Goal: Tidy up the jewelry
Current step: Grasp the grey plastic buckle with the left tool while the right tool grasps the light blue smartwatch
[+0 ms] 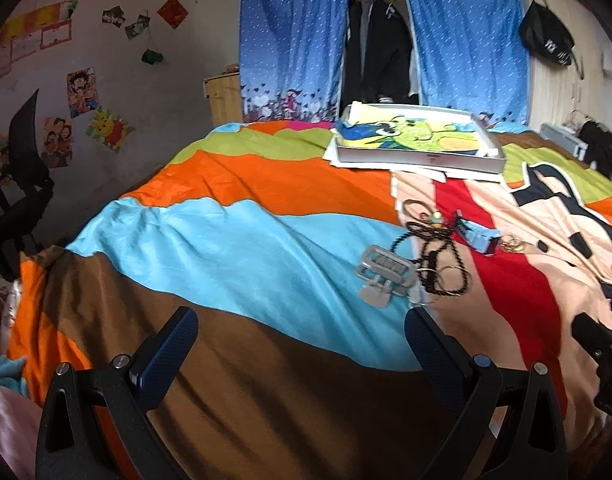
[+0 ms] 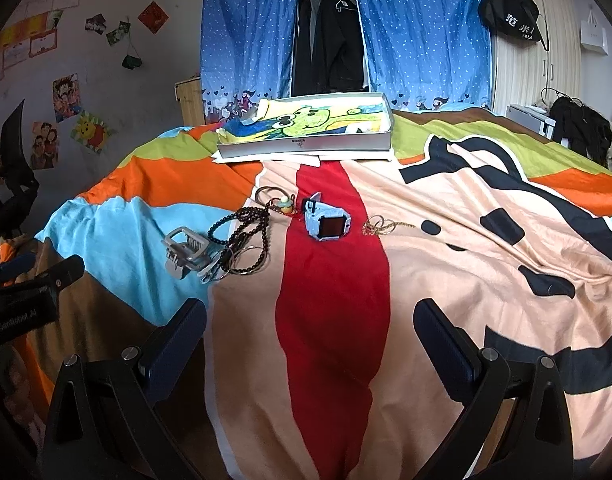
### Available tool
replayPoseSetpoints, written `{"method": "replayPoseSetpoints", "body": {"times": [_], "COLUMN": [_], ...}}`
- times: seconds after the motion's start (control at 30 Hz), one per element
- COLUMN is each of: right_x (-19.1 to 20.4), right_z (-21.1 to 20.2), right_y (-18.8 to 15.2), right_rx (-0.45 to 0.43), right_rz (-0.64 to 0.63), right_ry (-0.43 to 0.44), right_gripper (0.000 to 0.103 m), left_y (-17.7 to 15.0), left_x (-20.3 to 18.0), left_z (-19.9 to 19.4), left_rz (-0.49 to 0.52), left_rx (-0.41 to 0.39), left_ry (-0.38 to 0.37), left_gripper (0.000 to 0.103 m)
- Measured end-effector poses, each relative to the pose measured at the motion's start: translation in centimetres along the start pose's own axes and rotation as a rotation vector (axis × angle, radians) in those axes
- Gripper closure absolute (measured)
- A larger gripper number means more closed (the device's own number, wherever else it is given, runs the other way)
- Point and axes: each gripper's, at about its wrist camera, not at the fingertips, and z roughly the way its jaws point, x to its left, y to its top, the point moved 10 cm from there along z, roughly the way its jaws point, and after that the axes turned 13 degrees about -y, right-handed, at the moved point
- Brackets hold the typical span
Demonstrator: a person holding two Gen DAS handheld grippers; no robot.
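Observation:
Loose jewelry lies on a colourful bedspread. A grey hair clip [image 2: 186,254] [image 1: 385,274] sits beside a black bead necklace [image 2: 242,236] [image 1: 445,264] tangled with metal rings [image 2: 242,262]. A light blue watch [image 2: 325,222] [image 1: 477,236] rests on the red stripe, a thin gold chain [image 2: 381,226] [image 1: 513,245] to its right. A ring with a small charm [image 2: 284,204] [image 1: 425,216] lies behind the beads. A shallow white box [image 2: 306,146] [image 1: 425,158] lined with a cartoon picture sits farther back. My left gripper [image 1: 302,334] and right gripper [image 2: 309,322] hover open and empty, short of the items.
The left gripper's body [image 2: 22,300] shows at the right wrist view's left edge, and the right gripper's body [image 1: 601,356] at the left view's right edge. Blue curtains [image 2: 246,32] hang behind the bed. A black office chair [image 1: 22,184] stands to the left.

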Motion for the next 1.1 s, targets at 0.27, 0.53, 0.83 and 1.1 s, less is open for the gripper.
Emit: {"method": "replayPoseSetpoints", "body": {"times": [0.27, 0.53, 0.83, 1.1], "right_x": [0.0, 0.3, -0.2, 0.1], "right_z": [1.5, 3.7, 6.2, 7.7], "right_y": [2.3, 5.6, 8.1, 8.7], "right_rx": [0.007, 0.082, 0.117, 0.093], "right_rz": [-0.019, -0.072, -0.134, -0.187], "right_ry": [0.010, -0.076, -0.184, -0.153], "right_gripper": [0.001, 0.001, 0.001, 0.001], "left_y": [2.2, 3.7, 4.8, 4.5], "left_x": [1.1, 1.4, 1.8, 0.6], "left_z": [0.5, 2.9, 5.8, 8.0], "left_rz": [-0.013, -0.035, -0.024, 0.022], "left_rx": [0.024, 0.081, 0.124, 0.145], "left_ry": [0.036, 0.023, 0.001, -0.112], "left_gripper": [0.000, 0.000, 0.000, 0.000]}}
